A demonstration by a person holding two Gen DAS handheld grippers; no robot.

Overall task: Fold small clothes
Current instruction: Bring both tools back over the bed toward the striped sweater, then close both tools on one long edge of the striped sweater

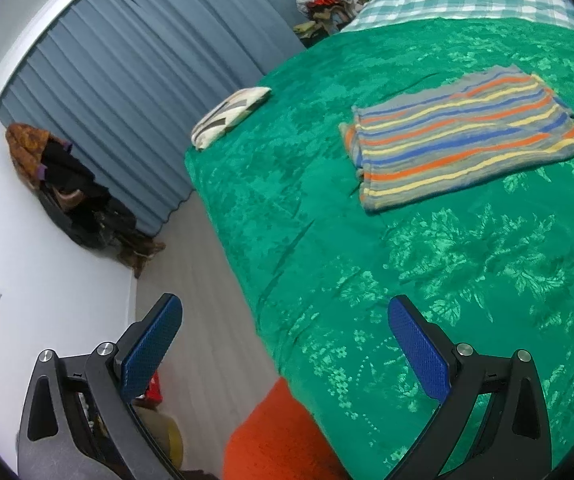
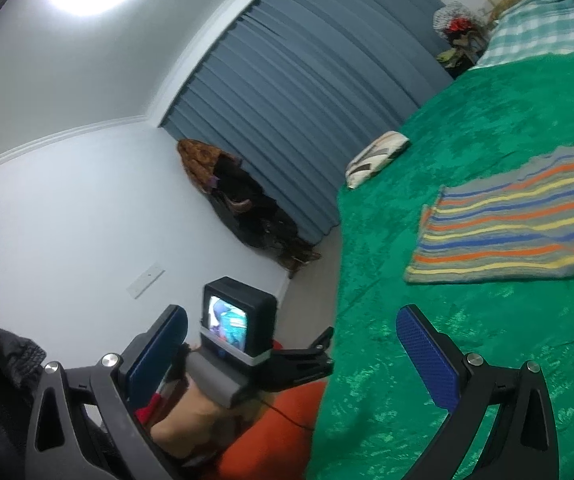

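From the left wrist view, the left gripper (image 1: 283,344) hangs over the near corner of the bed (image 1: 327,240), its two blue pads spread wide with nothing between them. The striped garment (image 1: 467,140) lies flat on the green cover toward the middle of the bed, well apart from the gripper. It reads as already doubled over: an under layer peeps out along its left edge. A second piece, a folded patterned cloth (image 1: 229,116), sits at the bed's far left edge, near the curtain (image 1: 127,100). An orange cushion (image 1: 279,432) shows just below the bed's near corner.

From the right wrist view, the right gripper (image 2: 291,348) is also spread and empty, held off the bed's near edge. The left gripper (image 2: 299,364), with its small camera, shows ahead of it, beside the bed's corner. The striped garment (image 2: 515,224) lies further in on the bed, the patterned cloth (image 2: 375,158) beyond it at the bed's edge.

Judging by this, the work stands between folds: the garment looks part folded and neither gripper is touching it. The next move likely calls for bringing both grippers in over the bed to the garment's near edge or corners, pinching only the garment's layers without catching the bed cover beneath, and carrying that edge across evenly so the stripes stay lined up.
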